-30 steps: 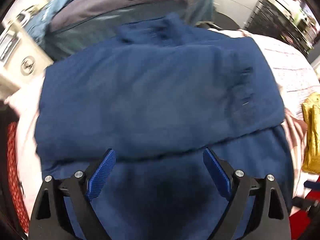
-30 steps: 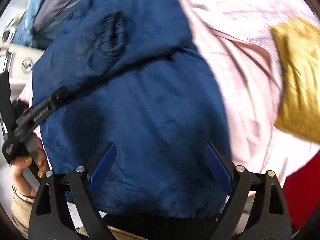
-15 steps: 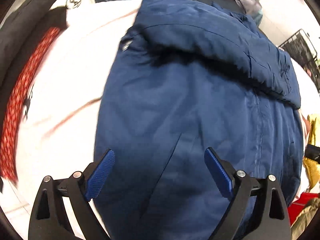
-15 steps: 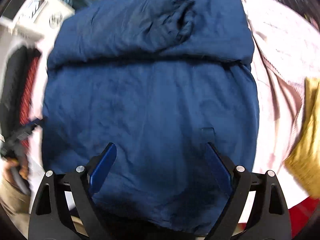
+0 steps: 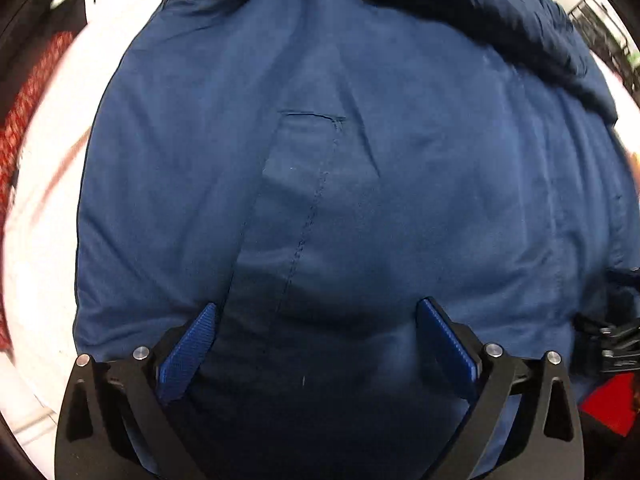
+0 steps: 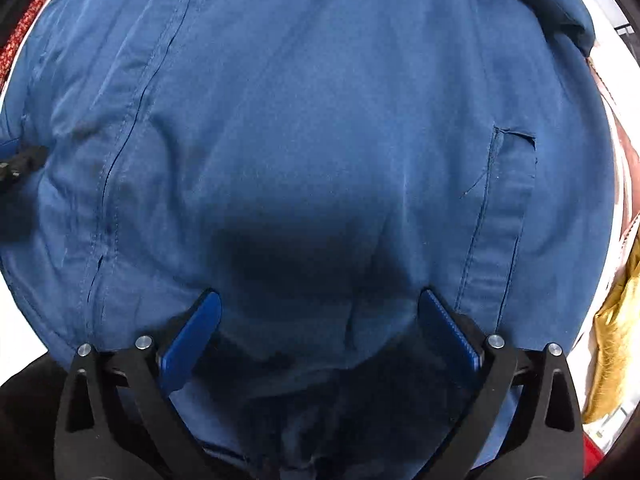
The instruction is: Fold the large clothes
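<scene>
A large navy blue garment (image 5: 360, 184) lies spread on a pale pink surface, its upper part folded over at the top of the left wrist view. It fills the right wrist view too, the garment (image 6: 304, 120) showing a seam and a pocket flap. My left gripper (image 5: 316, 320) hangs close above the cloth near its lower edge, jaws wide and still opening, nothing pinched. My right gripper (image 6: 320, 308) points down onto the cloth near its hem, jaws wide and still opening, with fabric below them but not pressed by the blue pads (image 6: 192, 340).
The pale pink cover (image 5: 40, 208) shows left of the garment, with a red patterned cloth (image 5: 24, 120) at its far left edge. A gold fabric (image 6: 612, 340) lies right of the garment. The other gripper's black tip (image 5: 616, 344) shows at the right edge.
Both grippers have dropped closer to the blue garment, which now fills each view. Both have shifted toward its lower part, and their jaws stand slightly wider.
</scene>
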The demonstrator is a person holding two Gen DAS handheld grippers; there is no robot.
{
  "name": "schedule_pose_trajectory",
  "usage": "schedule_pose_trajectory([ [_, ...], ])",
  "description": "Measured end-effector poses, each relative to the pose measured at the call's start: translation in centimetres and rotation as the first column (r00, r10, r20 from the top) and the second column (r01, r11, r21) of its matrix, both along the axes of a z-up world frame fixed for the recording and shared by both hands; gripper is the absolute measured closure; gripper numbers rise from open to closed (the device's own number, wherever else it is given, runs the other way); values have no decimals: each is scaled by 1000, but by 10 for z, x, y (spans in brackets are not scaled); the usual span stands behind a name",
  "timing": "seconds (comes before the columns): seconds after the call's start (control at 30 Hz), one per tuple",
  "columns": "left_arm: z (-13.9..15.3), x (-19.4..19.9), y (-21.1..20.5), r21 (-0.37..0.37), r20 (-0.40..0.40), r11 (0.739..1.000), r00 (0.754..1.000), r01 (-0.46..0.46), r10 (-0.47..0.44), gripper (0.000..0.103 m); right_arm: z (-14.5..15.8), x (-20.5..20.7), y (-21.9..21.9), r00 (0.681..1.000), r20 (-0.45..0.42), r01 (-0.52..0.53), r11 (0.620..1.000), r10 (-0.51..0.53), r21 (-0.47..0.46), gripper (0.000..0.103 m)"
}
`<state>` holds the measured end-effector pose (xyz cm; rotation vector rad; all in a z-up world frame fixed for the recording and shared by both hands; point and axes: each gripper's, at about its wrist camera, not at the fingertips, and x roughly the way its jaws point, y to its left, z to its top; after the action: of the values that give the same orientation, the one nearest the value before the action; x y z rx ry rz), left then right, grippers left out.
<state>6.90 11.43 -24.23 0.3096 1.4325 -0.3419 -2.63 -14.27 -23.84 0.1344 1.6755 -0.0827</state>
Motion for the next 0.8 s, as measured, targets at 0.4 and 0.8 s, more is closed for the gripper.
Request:
schedule_pose_trajectory([
  [0.4,-1,0,-21,50,-17,999,1000,0,1,5,-1,-18,19,998,52,33,998,-30,-55,5],
  [0.8,52,38,56,-148,-19,988,999,-52,50,10,56,-69,-17,969,227,87,993,-101,74,5],
])
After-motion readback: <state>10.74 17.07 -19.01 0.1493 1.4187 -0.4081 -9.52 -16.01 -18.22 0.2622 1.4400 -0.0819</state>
